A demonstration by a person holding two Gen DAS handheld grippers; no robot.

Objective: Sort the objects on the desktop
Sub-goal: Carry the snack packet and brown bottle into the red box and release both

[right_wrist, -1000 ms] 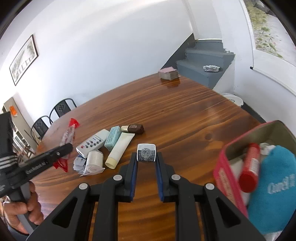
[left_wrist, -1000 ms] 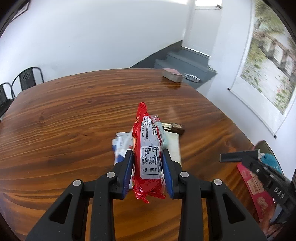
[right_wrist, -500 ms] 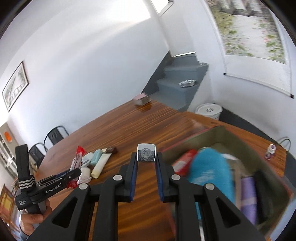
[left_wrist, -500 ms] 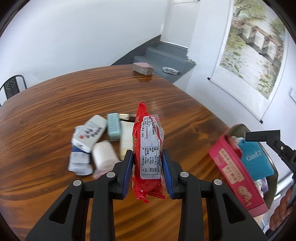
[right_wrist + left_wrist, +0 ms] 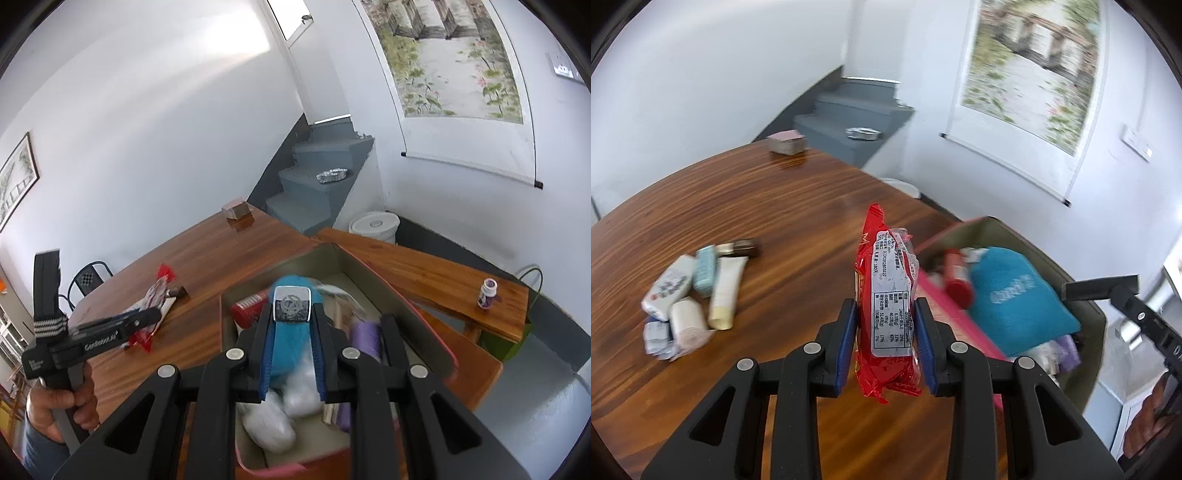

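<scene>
Crinkly red foil packet (image 5: 886, 317) pinched upright; shiny, perhaps metal, lighter (image 5: 291, 303) clamped.

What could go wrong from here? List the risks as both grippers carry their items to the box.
1. The box is already crowded with a blue pouch, a red tube and wrapped bundles, so the red snack packet may land on top and slide out.
2. The right gripper pinches the small silver item only at its tips; it could slip.
3. Both grippers head for the same box and might collide; the left gripper is close.
</scene>
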